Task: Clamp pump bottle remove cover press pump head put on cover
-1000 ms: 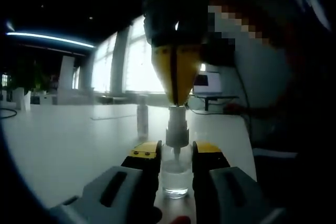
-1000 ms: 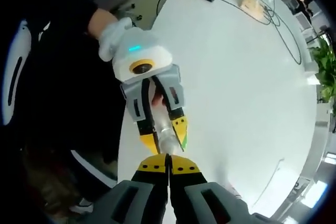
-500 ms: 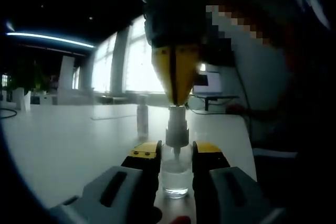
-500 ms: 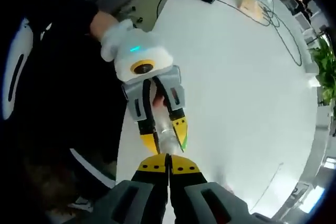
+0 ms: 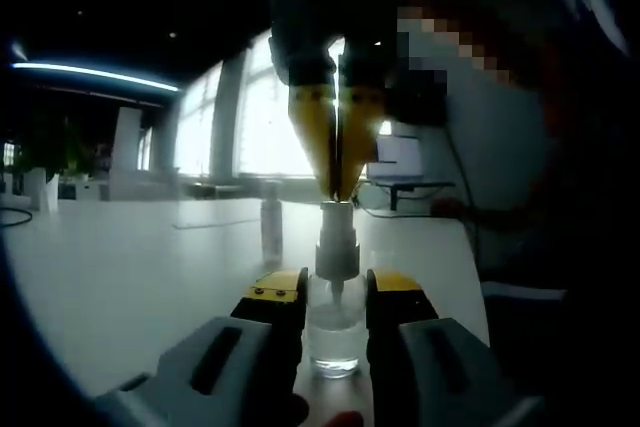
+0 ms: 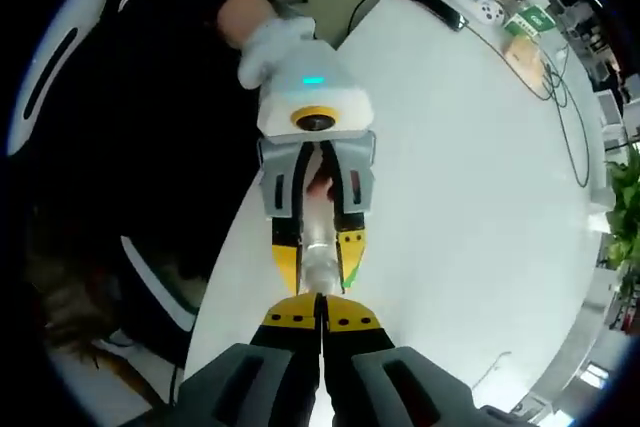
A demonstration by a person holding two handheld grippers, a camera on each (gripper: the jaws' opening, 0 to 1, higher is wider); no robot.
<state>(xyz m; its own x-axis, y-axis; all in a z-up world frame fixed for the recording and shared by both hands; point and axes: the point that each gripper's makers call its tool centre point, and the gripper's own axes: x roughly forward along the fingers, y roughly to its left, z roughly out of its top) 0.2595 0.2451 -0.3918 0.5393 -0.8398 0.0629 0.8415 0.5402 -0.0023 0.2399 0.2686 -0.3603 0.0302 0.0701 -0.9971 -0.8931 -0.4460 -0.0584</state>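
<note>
A small clear pump bottle point(image 5: 334, 337) stands on the white table point(image 5: 130, 267), and my left gripper point(image 5: 337, 287) is shut on its body. Its white pump head point(image 5: 337, 247) sticks up above the jaws. My right gripper point(image 5: 338, 192) comes down from above, shut, its yellow tips resting on top of the pump head. The clear cover point(image 5: 271, 225) stands upright on the table behind the bottle, to its left. Looking down in the right gripper view, my right gripper point(image 6: 320, 309) meets the bottle point(image 6: 319, 252) held in the left gripper point(image 6: 318, 269).
The table edge point(image 6: 215, 277) runs close beside the bottle, with a person in dark clothes there. A gloved hand point(image 6: 268, 43) holds the left gripper. Cables point(image 6: 560, 97) and small boxes point(image 6: 520, 27) lie at the far end. A screen point(image 5: 397, 159) stands behind.
The right gripper has rolled about its own axis above the pump head, so a slit now shows between its fingers. Bottle and left gripper have stayed put.
</note>
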